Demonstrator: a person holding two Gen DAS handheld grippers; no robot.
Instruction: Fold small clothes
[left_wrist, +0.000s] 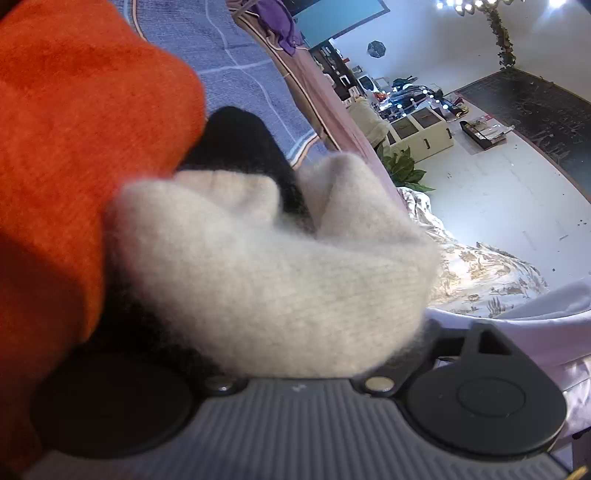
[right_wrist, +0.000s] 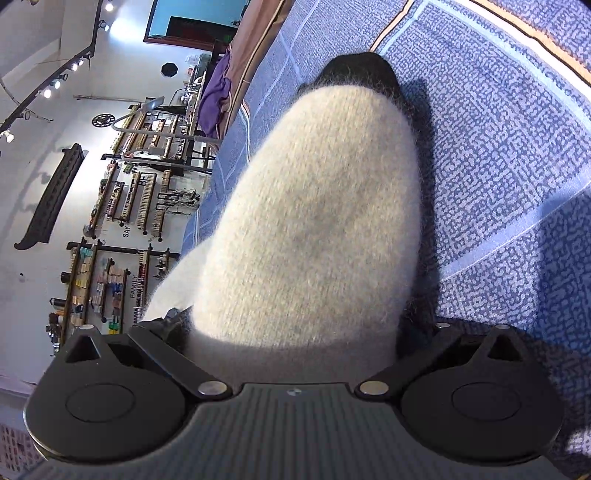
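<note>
One fuzzy cream sock (right_wrist: 317, 221) on blue bedspread (right_wrist: 498, 166)

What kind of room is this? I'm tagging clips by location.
Probably a staged home or showroom rather than a lived-in bedroom: a bed with a blue quilt, wall shelves packed with small goods, and a white cabinet under string lights.

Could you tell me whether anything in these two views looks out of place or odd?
Nothing looks damaged or spilled. The fuzzy cream sock with a black toe covers both grippers' fingers, so their state cannot be read. In the left view an orange knit crowds in beside the sock, above the blue patterned cloth.
</note>
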